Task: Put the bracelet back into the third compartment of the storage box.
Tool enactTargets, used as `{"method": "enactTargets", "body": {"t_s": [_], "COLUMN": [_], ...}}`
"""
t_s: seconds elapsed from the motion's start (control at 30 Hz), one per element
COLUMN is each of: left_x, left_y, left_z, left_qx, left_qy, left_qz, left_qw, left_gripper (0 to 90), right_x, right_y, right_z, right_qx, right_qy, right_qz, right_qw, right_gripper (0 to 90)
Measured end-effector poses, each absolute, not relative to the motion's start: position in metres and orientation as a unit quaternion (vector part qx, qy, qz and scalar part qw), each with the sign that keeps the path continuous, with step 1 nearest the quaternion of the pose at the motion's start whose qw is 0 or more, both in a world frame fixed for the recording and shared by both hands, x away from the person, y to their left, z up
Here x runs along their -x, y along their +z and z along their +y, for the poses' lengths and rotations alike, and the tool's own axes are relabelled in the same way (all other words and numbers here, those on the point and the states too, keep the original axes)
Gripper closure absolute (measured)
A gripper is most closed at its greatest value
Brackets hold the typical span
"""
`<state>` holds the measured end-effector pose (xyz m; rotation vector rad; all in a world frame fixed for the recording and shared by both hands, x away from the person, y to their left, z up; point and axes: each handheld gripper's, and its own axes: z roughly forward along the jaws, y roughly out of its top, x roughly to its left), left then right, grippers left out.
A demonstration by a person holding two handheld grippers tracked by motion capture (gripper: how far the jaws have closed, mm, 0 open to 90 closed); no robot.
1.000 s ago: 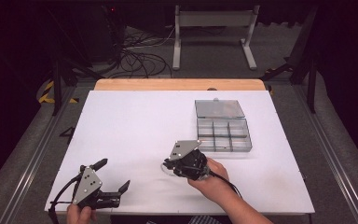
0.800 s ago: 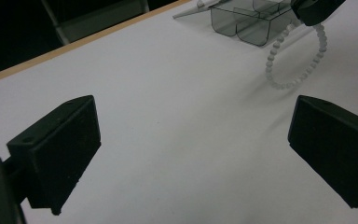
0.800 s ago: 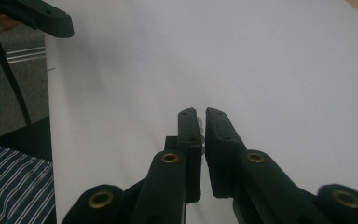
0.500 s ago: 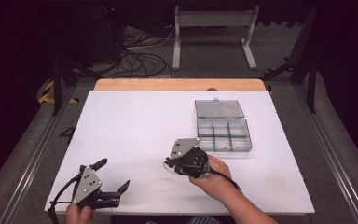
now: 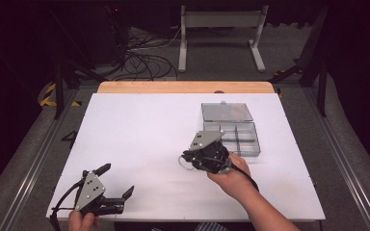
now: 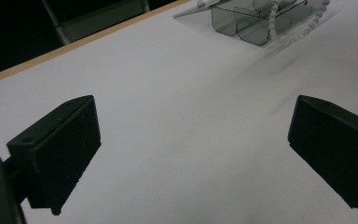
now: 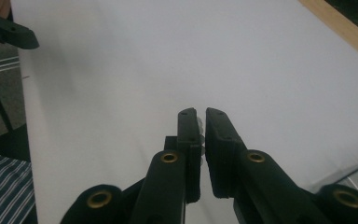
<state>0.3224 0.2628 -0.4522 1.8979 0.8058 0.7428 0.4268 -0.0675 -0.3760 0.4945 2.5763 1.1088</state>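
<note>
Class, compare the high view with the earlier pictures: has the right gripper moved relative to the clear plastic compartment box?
Yes, slightly. The right gripper has edged up the picture, closer to the clear plastic compartment box on the white table; the box stayed put.

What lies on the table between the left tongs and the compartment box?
Bare white table in the high view, from left tongs to compartment box.
</note>
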Motion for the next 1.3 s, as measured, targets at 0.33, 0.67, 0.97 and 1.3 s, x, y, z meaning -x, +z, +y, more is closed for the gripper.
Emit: {"method": "enactTargets", "body": {"t_s": [0.33,0.67,0.97,1.3], "left_x": [-0.323,-0.323,-0.323,-0.323], "left_y": [-0.452,-0.452,-0.452,-0.452], "left_z": [0.263,0.263,0.263,0.263], "left_qx": [-0.77,-0.77,-0.769,-0.77], "left_qy": [0.301,0.303,0.303,0.3], "left_qz": [0.328,0.327,0.327,0.329], "left_qw": [0.458,0.457,0.458,0.457], "left_gripper": [3.0,3.0,3.0,3.0], "right_x": [-0.438,-0.447,-0.453,-0.459], "right_y": [-0.366,-0.359,-0.354,-0.351], "right_z": [-0.09,-0.12,-0.151,-0.176], "right_qx": [-0.207,-0.25,-0.284,-0.313], "right_qy": [0.39,0.399,0.418,0.423], "right_qz": [0.884,0.865,0.843,0.827], "right_qw": [0.154,0.172,0.186,0.198], "right_gripper": [85.3,85.4,85.3,85.4]}}
